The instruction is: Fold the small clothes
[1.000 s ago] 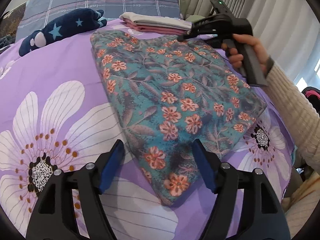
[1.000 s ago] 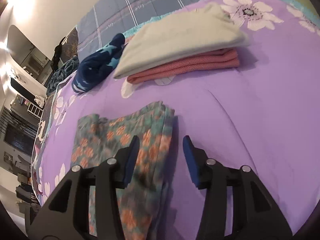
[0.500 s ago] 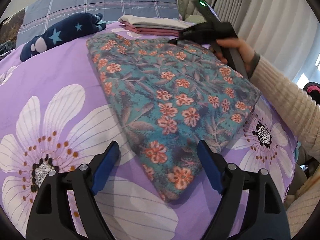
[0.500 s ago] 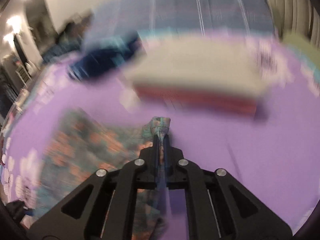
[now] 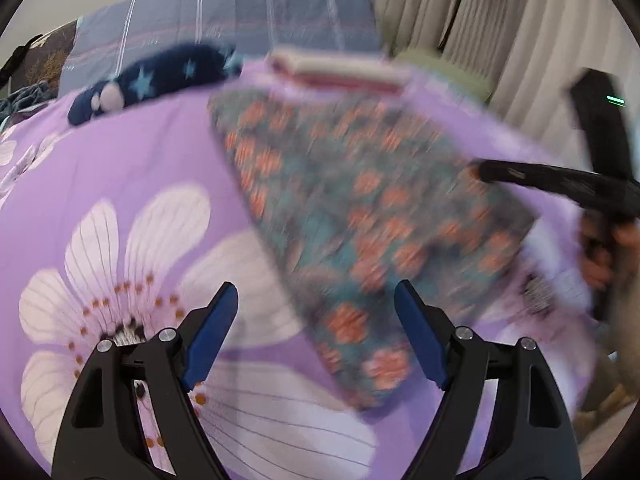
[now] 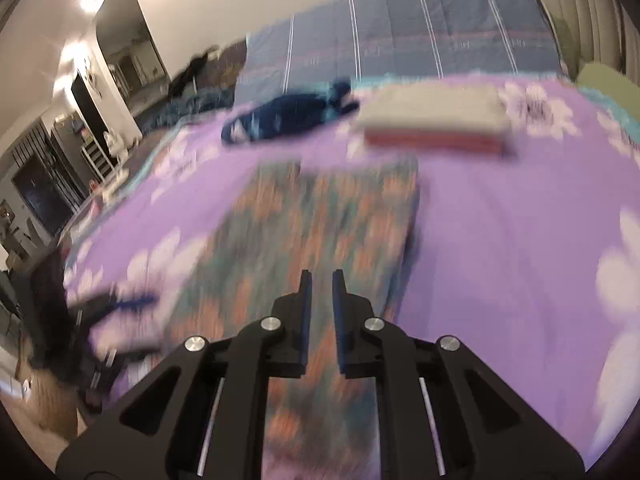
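**Right gripper lets go of the floral cloth and pulls back**

Half a second ago the right gripper [image 6: 320,276] was pinched shut on a corner of the floral garment [image 5: 360,216]; now its blue pads stand a narrow gap apart with nothing between them, and it has drawn back toward the near edge of the bed. The left gripper [image 5: 316,304] has kept its wide spread throughout.

Left wrist view: the left gripper hovers over the purple flowered bedspread [image 5: 132,168] with its two blue pads [image 5: 210,332] far apart, straddling the near corner of the floral garment without touching it. The garment lies folded and flat, a teal rectangle with orange flowers, running from the near edge of the bed toward the far side — motion blur smears its pattern. At the right edge of the bed the right gripper [image 5: 480,170] reaches in sideways, its tip over or at the garment's right edge; blur hides whether they touch. A stack of folded clothes [image 5: 336,70] lies beyond the garment's far end, near the headboard side, and a navy star-patterned item [image 5: 160,80] lies to the left of the stack. Pale curtains [image 5: 500,32] hang behind.

Right wrist view: the slightly parted right gripper sits above the garment's [image 6: 320,224] near end. The folded stack [image 6: 434,120] — pale piece on top, pink beneath — rests past the far end, apart from it, with the navy item [image 6: 288,118] to its left. The left gripper [image 6: 120,304] is a dark blur at the bed's left edge.
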Action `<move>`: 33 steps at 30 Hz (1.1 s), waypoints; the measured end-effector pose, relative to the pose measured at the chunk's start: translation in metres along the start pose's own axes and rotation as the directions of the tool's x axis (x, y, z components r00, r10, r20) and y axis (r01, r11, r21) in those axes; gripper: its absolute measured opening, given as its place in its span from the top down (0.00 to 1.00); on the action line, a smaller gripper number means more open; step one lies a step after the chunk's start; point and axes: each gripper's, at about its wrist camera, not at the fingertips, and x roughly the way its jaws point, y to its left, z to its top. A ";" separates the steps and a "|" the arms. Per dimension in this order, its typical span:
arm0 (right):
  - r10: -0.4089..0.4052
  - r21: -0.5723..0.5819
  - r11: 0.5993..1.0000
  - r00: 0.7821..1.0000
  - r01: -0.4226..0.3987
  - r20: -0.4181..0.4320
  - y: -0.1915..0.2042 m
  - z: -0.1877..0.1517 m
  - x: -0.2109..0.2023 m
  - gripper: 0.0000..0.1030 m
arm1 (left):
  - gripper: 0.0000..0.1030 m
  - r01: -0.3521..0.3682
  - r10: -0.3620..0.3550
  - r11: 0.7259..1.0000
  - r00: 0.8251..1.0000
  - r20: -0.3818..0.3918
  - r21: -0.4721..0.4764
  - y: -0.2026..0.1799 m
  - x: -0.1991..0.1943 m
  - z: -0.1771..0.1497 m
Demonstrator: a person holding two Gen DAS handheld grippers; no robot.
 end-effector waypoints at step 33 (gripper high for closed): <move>0.185 0.189 0.969 0.977 -0.162 -0.111 -0.061 0.040 0.057 0.35 | 0.10 0.255 -0.256 0.958 0.967 0.013 -0.135 0.038 0.056 0.077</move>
